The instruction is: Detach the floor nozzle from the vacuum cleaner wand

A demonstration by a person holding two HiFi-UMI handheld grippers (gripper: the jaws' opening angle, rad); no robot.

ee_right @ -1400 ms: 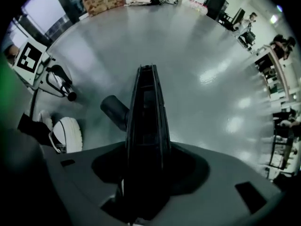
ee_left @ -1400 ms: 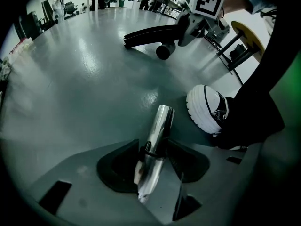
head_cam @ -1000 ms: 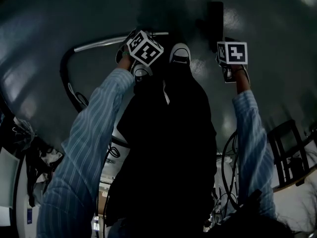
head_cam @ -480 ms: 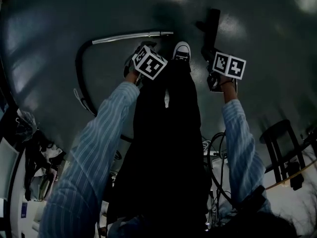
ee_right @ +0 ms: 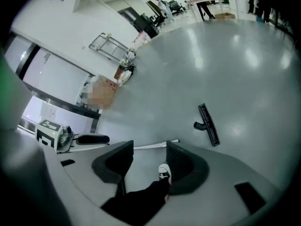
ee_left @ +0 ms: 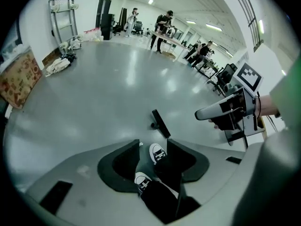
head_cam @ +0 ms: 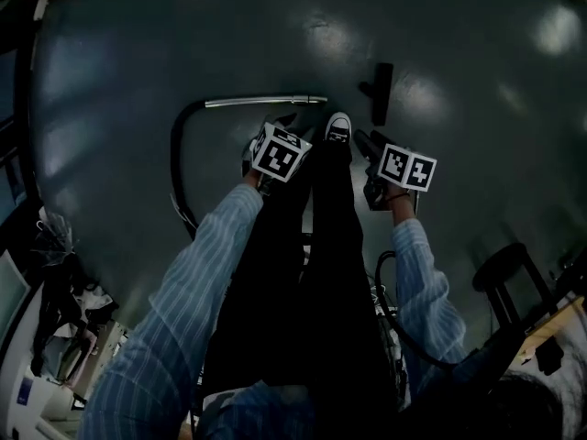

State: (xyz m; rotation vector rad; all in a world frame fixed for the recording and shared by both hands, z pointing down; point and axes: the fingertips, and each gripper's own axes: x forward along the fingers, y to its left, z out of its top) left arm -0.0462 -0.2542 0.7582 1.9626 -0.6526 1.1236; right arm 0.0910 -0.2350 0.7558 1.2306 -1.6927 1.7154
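The black floor nozzle (head_cam: 379, 92) lies on the grey floor, apart from the silver wand (head_cam: 266, 102), whose black hose (head_cam: 179, 168) curves away to the left. Both show in the right gripper view as nozzle (ee_right: 208, 124) and wand (ee_right: 150, 145); the left gripper view shows only the nozzle (ee_left: 160, 123). My left gripper (head_cam: 292, 125) hangs high above the floor, open and empty (ee_left: 153, 157). My right gripper (head_cam: 363, 141) is also raised, open, with nothing between its jaws (ee_right: 149, 161). Neither touches wand or nozzle.
The person's legs and white shoes (head_cam: 337, 126) stand between the two grippers. A dark stool (head_cam: 504, 278) and loose cables (head_cam: 404, 324) are at the right. A cardboard sheet (ee_left: 16, 81), a cart (ee_left: 63, 13) and people at tables (ee_left: 164, 25) are far off.
Both grippers have risen well off the floor and come closer together. The wand and nozzle stay lying on the floor, now farther below.
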